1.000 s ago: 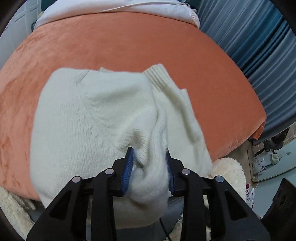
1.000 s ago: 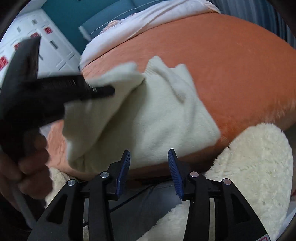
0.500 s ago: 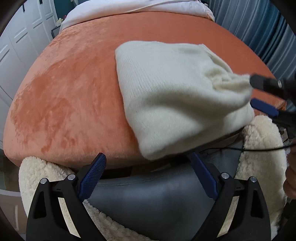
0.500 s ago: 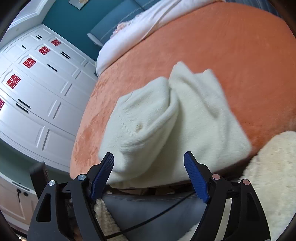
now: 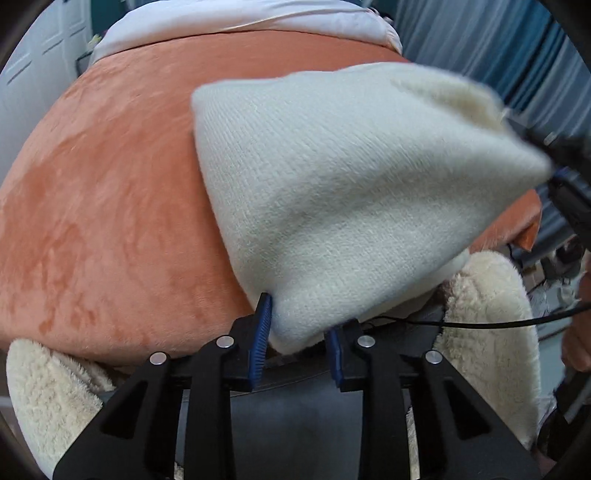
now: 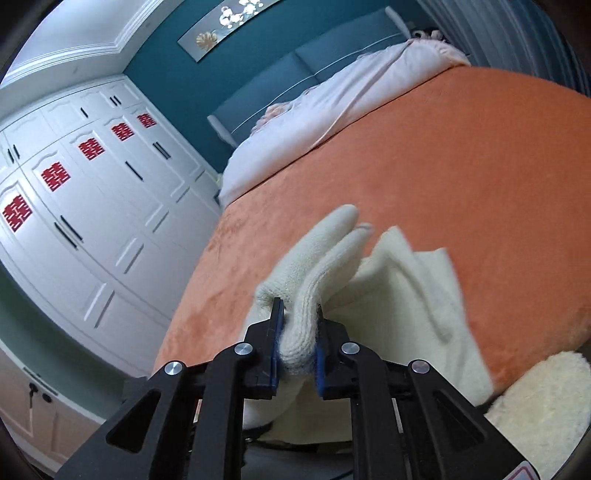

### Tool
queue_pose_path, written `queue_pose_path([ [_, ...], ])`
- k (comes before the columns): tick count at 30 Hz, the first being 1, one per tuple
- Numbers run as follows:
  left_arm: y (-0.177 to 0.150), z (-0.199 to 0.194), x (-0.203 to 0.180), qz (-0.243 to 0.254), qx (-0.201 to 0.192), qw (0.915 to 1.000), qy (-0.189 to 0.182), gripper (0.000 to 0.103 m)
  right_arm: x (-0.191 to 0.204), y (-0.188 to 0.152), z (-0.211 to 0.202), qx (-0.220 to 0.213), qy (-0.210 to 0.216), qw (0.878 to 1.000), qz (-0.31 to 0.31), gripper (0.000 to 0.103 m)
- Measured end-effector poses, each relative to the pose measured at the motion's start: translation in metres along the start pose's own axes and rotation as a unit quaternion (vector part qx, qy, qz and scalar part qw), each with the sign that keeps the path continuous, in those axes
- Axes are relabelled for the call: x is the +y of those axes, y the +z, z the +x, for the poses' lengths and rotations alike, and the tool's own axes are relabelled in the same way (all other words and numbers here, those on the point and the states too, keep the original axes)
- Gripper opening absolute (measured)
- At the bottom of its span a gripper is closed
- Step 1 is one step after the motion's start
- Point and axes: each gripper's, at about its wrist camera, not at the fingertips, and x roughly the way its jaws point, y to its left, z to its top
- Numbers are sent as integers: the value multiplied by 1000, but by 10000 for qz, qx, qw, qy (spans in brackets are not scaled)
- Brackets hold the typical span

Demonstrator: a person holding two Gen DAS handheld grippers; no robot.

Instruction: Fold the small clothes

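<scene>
A cream knitted sweater [image 5: 351, 177] lies folded on the orange bed cover [image 5: 110, 221] near its front edge. My left gripper [image 5: 298, 332] is closing its jaws on the sweater's near corner, and the cloth fills the gap between the blue pads. In the right wrist view my right gripper [image 6: 297, 343] is closing too, its pads pinching a thick fold of the sweater [image 6: 406, 295] and lifting that side off the cover [image 6: 443, 166]. The right gripper [image 5: 565, 177] also shows at the right edge of the left wrist view, at the raised tip of the cloth.
A fleecy cream throw [image 5: 487, 314] hangs over the bed's front edge on both sides. White bedding [image 5: 240, 18] lies at the head of the bed. White wardrobe doors [image 6: 92, 203] stand to the left, blue curtains [image 5: 480, 48] to the right. A black cable [image 5: 480, 325] runs below the sweater.
Both grippers let go, opened wide, then closed on the sweater again: the left on the near corner, the right on a thick fold, which it has lifted.
</scene>
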Motion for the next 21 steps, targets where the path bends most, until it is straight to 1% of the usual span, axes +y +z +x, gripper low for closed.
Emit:
queue_pose_path([
  [1, 0, 9, -3, 43, 86, 9999, 66, 28, -17, -5, 5, 128, -364, 9993, -11, 13],
  [2, -1, 17, -5, 52, 198, 9997, 124, 29, -41, -15, 21, 510, -772, 9957, -2, 13],
  [3, -1, 24, -7, 46, 300, 9994, 169, 31, -63, -26, 40, 993, -1030, 9897, 105, 13],
  [4, -2, 26, -8, 63, 353, 9990, 256, 32, -89, -41, 57, 1485, -1260, 9800, 405, 14],
  [5, -3, 26, -7, 99, 390, 9987, 306, 34, -104, -50, 60, 1631, -1192, 9764, 760, 15],
  [6, -4, 24, -3, 84, 401, 9986, 339, 37, -107, -51, 50, 1488, -1030, 9784, 1001, 18],
  [7, -5, 22, 2, -21, 433, 9983, 383, 40, -103, -48, 40, 1322, -1020, 9810, 983, 20],
  [8, -6, 21, 9, -162, 466, 9980, 395, 45, -96, -45, 30, 1147, -1179, 9829, 829, 27],
  [9, -8, 21, 18, -338, 510, 9976, 332, 50, -89, -42, 23, 1040, -1354, 9833, 637, 31],
  [11, -12, 20, 29, -566, 602, 9963, 233, 52, -78, -36, 14, 998, -1480, 9835, 285, 31],
  [13, -17, 16, 31, -503, 592, 9967, 240, 53, -66, -29, 10, 951, -1425, 9852, 39, 47],
  [14, -19, 13, 28, -425, 561, 9971, 285, 53, -61, -24, 12, 954, -1365, 9860, -38, 59],
  [15, -20, 11, 25, -340, 527, 9974, 365, 56, -57, -21, 14, 961, -1268, 9872, -130, 66],
  [16, -21, 11, 22, -281, 504, 9975, 413, 60, -53, -18, 26, 1000, -1203, 9875, -209, 67],
  [18, -22, 15, 19, -202, 531, 9972, 485, 61, -51, -15, 48, 1217, -1137, 9852, -414, 68],
  [20, -19, 22, 15, -186, 582, 9971, 452, 61, -46, -17, 75, 1460, -1174, 9807, -561, 68],
  [21, -18, 26, 12, -176, 600, 9971, 430, 61, -45, -20, 88, 1596, -1191, 9782, -586, 64],
])
